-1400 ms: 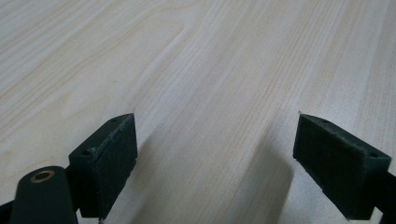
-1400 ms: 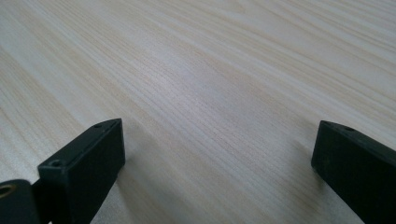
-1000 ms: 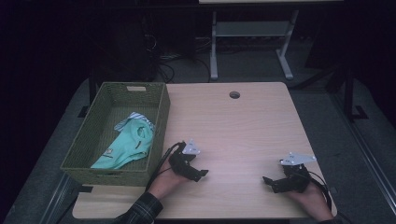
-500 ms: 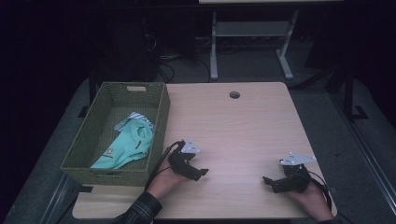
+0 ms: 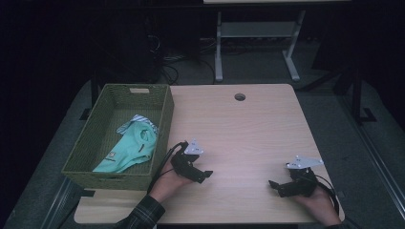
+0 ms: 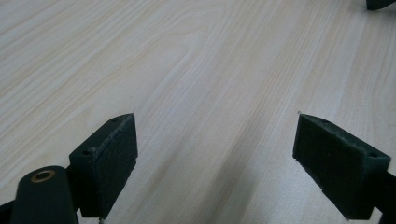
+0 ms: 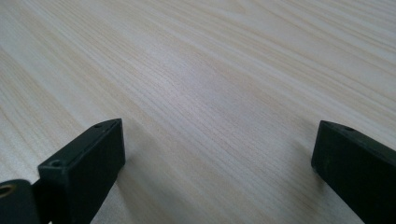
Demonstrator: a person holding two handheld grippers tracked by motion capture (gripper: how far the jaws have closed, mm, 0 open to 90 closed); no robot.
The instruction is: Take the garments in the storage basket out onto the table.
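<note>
Resting on pale woodgrain table, both claws gape.

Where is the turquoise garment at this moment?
In the high view the turquoise garment lies inside the green woven basket at the table's left edge, just left of the left tongs, untouched.

Blk tongs, plaid sleeve.

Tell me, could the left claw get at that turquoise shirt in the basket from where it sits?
Probably yes. The left claw is open, beside the basket, whose top is open with nothing over the shirt; it must lift over the wall.
</note>
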